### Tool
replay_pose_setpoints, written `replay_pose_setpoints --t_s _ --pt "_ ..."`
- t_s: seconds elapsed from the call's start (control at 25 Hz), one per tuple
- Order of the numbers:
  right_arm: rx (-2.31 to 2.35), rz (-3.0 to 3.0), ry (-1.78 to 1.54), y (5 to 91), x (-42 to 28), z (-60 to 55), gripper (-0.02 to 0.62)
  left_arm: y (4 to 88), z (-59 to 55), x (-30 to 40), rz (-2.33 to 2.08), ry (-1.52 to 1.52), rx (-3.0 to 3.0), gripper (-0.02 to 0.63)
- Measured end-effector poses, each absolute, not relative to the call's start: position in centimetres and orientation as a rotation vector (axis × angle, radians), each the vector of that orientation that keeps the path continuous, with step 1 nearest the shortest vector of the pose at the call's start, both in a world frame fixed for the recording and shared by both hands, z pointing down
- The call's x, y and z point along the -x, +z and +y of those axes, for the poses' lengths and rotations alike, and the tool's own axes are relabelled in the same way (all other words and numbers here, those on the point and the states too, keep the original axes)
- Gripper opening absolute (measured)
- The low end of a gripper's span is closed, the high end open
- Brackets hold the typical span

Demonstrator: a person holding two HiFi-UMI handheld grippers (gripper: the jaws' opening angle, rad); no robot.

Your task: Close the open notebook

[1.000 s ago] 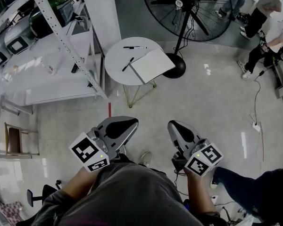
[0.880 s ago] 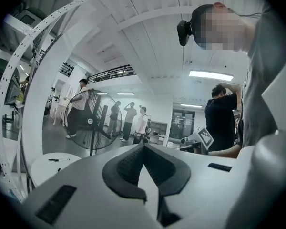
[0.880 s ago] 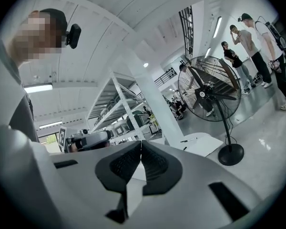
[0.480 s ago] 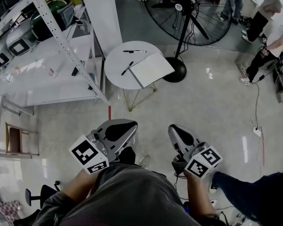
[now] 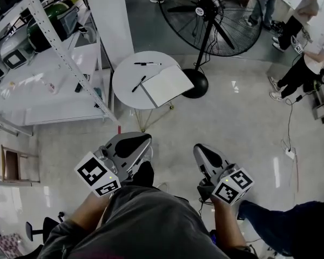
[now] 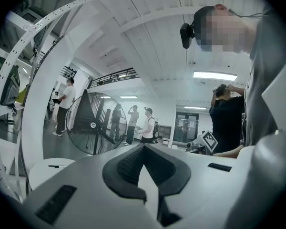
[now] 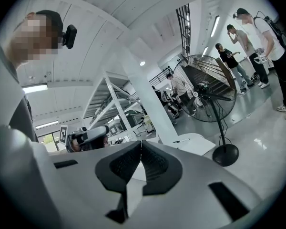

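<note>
Notebook [image 5: 166, 85] lies seemingly open, well ahead of left fingers [image 5: 132, 144] and right fingers [image 5: 208, 154], both closed, empty.

Floor [image 5: 232, 128]: pale and glossy, with ceiling lights reflected in it.
Table [image 5: 124, 72]: small, round, white, on thin gold-coloured legs.
Rack [image 5: 65, 46]: white perforated-steel shelving at the left, beside a white column [image 5: 110, 15].
Fan [image 5: 216, 15]: large, black, on a pedestal, just behind the table.
Chair [image 5: 11, 164]: possibly wooden, at the far left.
Ceiling light [image 6: 214, 75]: long panel, lit.
</note>
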State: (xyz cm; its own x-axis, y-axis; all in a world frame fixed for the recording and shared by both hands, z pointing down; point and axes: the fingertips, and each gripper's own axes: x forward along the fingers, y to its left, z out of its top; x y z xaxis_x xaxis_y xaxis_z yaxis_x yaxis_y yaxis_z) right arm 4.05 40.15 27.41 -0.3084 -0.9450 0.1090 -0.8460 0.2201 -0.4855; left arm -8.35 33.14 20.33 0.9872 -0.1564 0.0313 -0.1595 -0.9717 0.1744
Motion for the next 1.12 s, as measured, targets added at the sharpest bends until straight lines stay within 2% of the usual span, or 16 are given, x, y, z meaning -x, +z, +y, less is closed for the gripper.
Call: replay_pose_setpoints --t_s 0.48,1.12 --pt "1.734 2.263 -0.747 29.3 -6.3 31.6 0.020 22.3 24.3 5.6 -0.206 0.036 -2.921 0.006" --pt "1.797 2.251 -0.840 30.5 -7.5 14.5 0.020 24.1 7.7 2.7 -0.106 0.059 -2.870 0.006"
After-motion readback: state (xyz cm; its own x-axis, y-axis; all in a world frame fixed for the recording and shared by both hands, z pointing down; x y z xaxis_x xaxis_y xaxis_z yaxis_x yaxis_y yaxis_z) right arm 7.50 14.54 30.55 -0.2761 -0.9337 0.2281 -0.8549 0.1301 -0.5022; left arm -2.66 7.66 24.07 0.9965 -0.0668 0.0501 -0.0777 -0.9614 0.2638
